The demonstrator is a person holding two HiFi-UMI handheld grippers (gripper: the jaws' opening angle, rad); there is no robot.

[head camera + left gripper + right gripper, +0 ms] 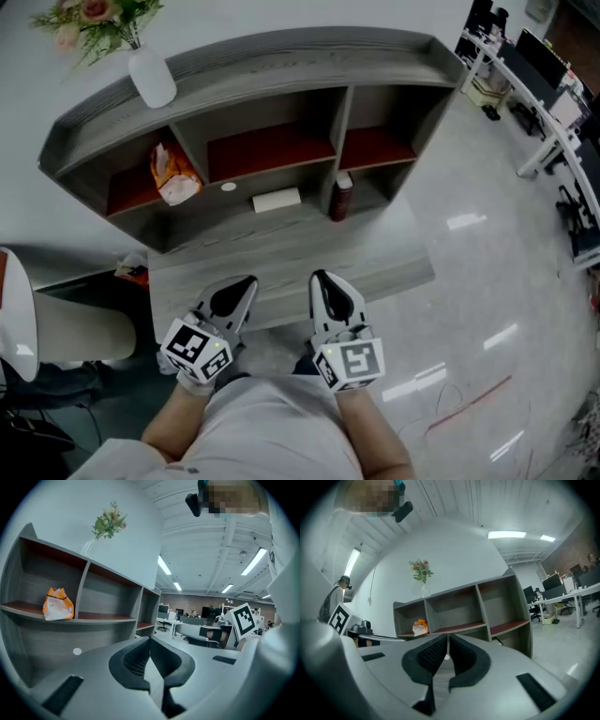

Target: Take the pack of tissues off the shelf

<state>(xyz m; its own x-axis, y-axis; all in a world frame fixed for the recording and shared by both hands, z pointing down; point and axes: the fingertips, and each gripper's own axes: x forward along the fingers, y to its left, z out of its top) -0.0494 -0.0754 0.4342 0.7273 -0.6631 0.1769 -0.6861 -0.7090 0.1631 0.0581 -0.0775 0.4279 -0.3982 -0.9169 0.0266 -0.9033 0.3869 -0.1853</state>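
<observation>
The white pack of tissues (pixel 277 200) lies flat on the lower board of the grey shelf (pixel 281 56), in the middle bay. Both grippers hang side by side in front of the shelf's low ledge, well short of the pack. My left gripper (pixel 246 281) is shut with nothing in it, its jaws meeting in the left gripper view (pixel 150 639). My right gripper (pixel 321 277) is likewise shut and empty (pixel 447 637). In both gripper views the jaws hide the tissue pack.
An orange and white bag (pixel 173 173) (pixel 58 605) (pixel 420 627) sits in the left bay. A dark bottle (pixel 341 197) stands right of the tissues and a small white disc (pixel 229 187) lies to their left. A vase of flowers (pixel 150 75) tops the shelf. Office desks (pixel 544 94) stand far right.
</observation>
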